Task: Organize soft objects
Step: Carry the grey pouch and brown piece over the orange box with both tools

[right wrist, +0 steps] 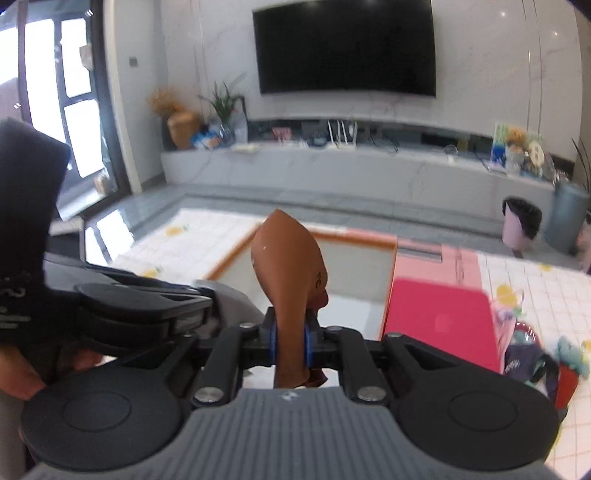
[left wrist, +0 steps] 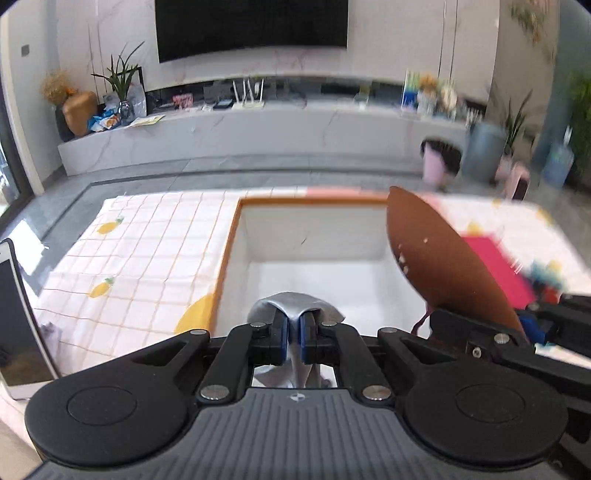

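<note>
White bin (left wrist: 310, 236) bare inside, left gripper (left wrist: 294, 332) pinching grey cloth (left wrist: 291, 306), right gripper (right wrist: 290, 341) pinching brown slipper (right wrist: 288, 266).

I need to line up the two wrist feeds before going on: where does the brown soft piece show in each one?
Left wrist view: the brown soft piece rises at right of centre, clamped in the right gripper, over the right wall of the white box.
Right wrist view: it stands at centre, pinched in that gripper, in front of the box.
Shared landmark: the orange-rimmed white box; the wall television also shows in both.
</note>
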A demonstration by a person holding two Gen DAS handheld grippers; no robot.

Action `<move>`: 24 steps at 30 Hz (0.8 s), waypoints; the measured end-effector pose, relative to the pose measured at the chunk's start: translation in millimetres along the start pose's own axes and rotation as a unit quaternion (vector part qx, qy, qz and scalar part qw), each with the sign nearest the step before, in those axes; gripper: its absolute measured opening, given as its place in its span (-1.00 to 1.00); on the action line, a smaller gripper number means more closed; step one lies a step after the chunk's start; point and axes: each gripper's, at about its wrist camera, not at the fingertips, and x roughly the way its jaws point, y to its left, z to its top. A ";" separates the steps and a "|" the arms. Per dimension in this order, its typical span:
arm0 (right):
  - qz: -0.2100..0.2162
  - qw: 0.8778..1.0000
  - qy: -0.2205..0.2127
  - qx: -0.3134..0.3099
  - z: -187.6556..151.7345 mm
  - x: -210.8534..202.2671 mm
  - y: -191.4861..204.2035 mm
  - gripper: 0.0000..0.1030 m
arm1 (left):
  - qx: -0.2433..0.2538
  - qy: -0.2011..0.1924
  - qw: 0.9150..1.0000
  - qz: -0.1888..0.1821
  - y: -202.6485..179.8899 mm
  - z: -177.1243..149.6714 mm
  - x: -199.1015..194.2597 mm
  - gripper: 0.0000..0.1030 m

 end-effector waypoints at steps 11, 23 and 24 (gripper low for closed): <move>0.007 0.998 0.059 0.009 -30.0 51.1 -13.7 -0.73 | -0.007 0.083 0.996 0.022 17.1 -24.2 24.7 -0.89; 0.003 0.997 0.081 -0.005 -48.3 58.1 -9.3 -0.73 | -0.010 0.091 0.995 0.030 27.0 -22.3 30.1 -0.89; 0.002 0.997 0.082 -0.005 -48.6 57.6 -9.3 -0.73 | -0.012 0.090 0.995 0.030 28.1 -22.0 30.8 -0.89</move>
